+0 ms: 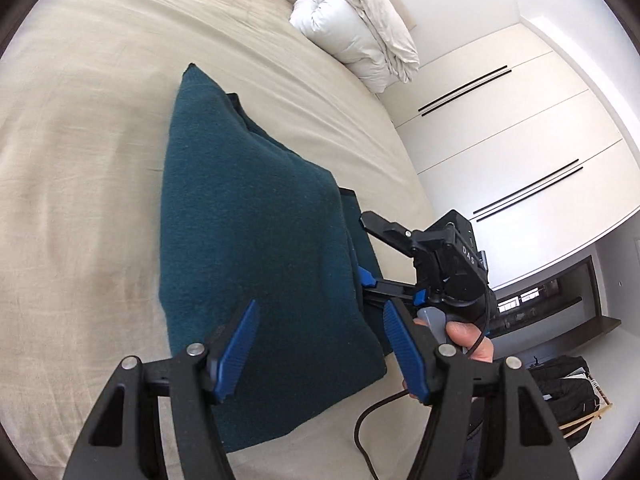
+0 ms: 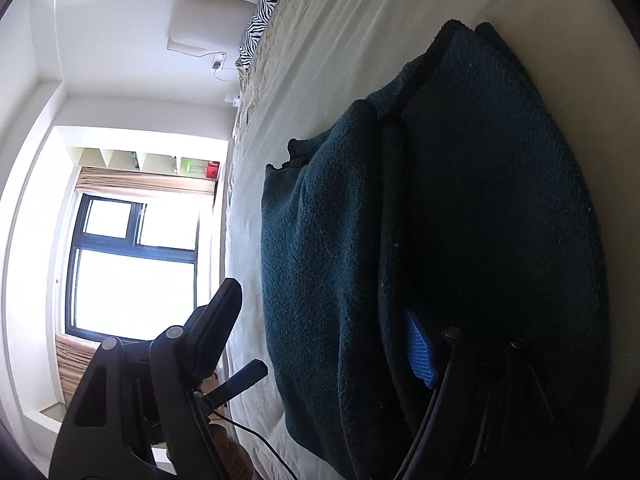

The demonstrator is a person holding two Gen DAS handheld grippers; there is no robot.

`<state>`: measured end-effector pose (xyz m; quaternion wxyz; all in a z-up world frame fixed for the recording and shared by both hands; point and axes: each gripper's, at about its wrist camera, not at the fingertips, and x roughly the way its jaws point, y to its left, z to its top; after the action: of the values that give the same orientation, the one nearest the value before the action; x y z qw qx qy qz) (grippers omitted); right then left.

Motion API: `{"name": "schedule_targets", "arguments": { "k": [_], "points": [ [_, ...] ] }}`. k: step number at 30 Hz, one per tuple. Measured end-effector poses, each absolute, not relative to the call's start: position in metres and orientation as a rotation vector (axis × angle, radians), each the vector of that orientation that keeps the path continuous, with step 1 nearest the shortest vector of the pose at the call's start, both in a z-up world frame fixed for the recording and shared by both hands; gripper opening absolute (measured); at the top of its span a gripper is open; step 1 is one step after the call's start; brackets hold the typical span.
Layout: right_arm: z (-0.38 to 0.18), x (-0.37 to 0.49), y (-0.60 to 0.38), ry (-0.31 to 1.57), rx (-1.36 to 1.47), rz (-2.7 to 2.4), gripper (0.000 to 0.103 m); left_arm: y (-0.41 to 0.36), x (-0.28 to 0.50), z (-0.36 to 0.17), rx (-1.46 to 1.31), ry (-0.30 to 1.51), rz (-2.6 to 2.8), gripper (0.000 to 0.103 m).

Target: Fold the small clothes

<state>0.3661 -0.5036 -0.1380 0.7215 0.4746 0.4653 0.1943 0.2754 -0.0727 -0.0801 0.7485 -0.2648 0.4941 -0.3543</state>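
Note:
A teal knitted garment (image 1: 248,216) lies folded into a long stack on the beige bed (image 1: 80,160). My left gripper (image 1: 320,350) hovers open over the garment's near end, with its blue pads (image 1: 236,344) apart and not touching it. My right gripper (image 1: 366,248) comes in from the right edge, held by a hand (image 1: 468,336). In the right wrist view the garment (image 2: 312,264) fills the frame. One right pad (image 2: 420,356) is tucked between its layers, and the other finger (image 2: 220,316) stands clear over the sheet. The right gripper (image 2: 324,320) is open.
A rolled white duvet (image 1: 356,28) sits at the far end of the bed, and a zebra-print pillow (image 2: 264,12) lies at the head. White wardrobe doors (image 1: 500,140) stand to the right, with a dark bag (image 1: 568,392) on the floor. A bright window (image 2: 132,260) is beyond the bed.

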Motion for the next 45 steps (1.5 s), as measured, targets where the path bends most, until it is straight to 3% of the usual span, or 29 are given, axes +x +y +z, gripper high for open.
{"name": "schedule_targets", "arguments": {
  "k": [2, 4, 6, 7, 22, 30, 45],
  "points": [
    [-0.133, 0.37, -0.494, 1.067, 0.947, 0.398, 0.06, -0.071, 0.275, -0.084, -0.588, 1.079, -0.766, 0.067],
    [-0.129, 0.374, -0.486, 1.097, 0.858, 0.356, 0.035, -0.073, 0.28, -0.089, -0.597, 1.086, -0.766, 0.067],
    [-0.127, 0.377, -0.485, 1.129, 0.779, 0.296, 0.016, -0.074, 0.284, -0.095, -0.596, 1.091, -0.767, 0.067],
    [-0.125, 0.372, -0.488, 1.132, 0.762, 0.286, 0.015, -0.075, 0.283, -0.096, -0.591, 1.092, -0.767, 0.067],
    [-0.092, 0.35, -0.518, 1.071, 0.742, 0.222, 0.013, -0.096, 0.285, -0.081, -0.539, 1.076, -0.806, 0.067],
    [-0.125, 0.328, -0.539, 1.099, 0.818, 0.18, 0.013, -0.114, 0.29, -0.087, -0.467, 1.107, -0.815, 0.068],
    [-0.105, 0.302, -0.55, 1.088, 0.885, 0.185, 0.018, -0.13, 0.283, -0.095, -0.353, 1.087, -0.799, 0.069]
  ]
}}
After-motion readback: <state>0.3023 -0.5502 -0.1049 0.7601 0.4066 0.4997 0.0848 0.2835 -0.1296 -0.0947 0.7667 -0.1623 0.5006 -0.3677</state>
